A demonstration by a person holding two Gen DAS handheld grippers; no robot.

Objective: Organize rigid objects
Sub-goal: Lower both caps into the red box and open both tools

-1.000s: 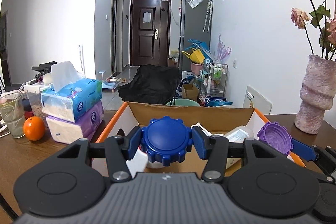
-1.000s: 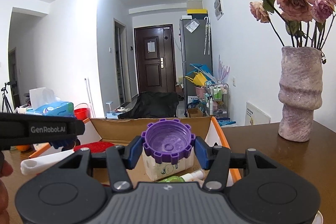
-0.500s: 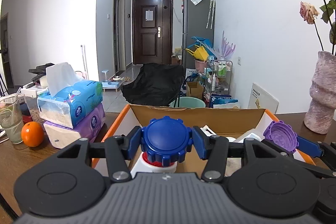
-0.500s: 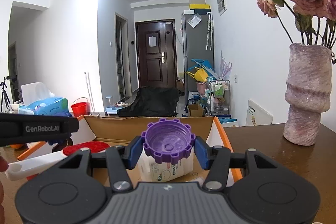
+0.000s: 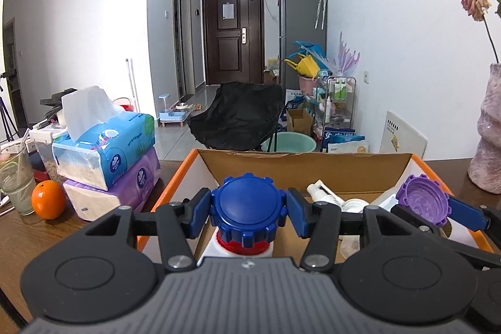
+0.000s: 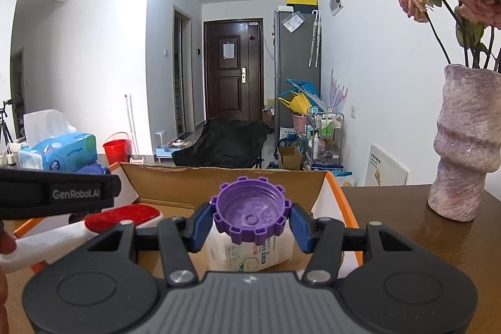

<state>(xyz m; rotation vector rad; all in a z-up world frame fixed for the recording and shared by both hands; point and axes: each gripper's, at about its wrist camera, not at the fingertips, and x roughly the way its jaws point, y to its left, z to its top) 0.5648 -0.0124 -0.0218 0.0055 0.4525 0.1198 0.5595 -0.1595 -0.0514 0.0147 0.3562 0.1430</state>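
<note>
**Two notched caps held over an open carton**

The left gripper (image 5: 248,210) is clamped on a blue cap (image 5: 247,211), its blue pads pressing the cap's notched rim from both sides, closed top toward the camera. Directly under the cap, a white item with a red band (image 5: 241,246) stands in the cardboard box (image 5: 307,168), an open carton with orange-edged flaps on a dark wooden table (image 5: 12,227).

The right gripper (image 6: 250,216) is closed around a purple cap (image 6: 250,213), held with its hollow, threaded inside facing the camera. Beneath it, inside the box, lies a white pouch with printed labels (image 6: 250,252). In the left wrist view the purple cap shows at the right, over the carton's right side, well apart from the blue one.

Also in the box are a white pump bottle (image 5: 322,193) lying on its side and a white-handled brush with a red pad (image 6: 122,216) near the left wall. In the right wrist view the left gripper's black body crosses the left edge just above that brush.

To the left of the box, two tissue packs (image 5: 106,158) are stacked, with an orange (image 5: 48,204) and a glass (image 5: 15,177) beside them. To the right stands a mottled pink vase (image 6: 466,143) of dried roses.
</note>
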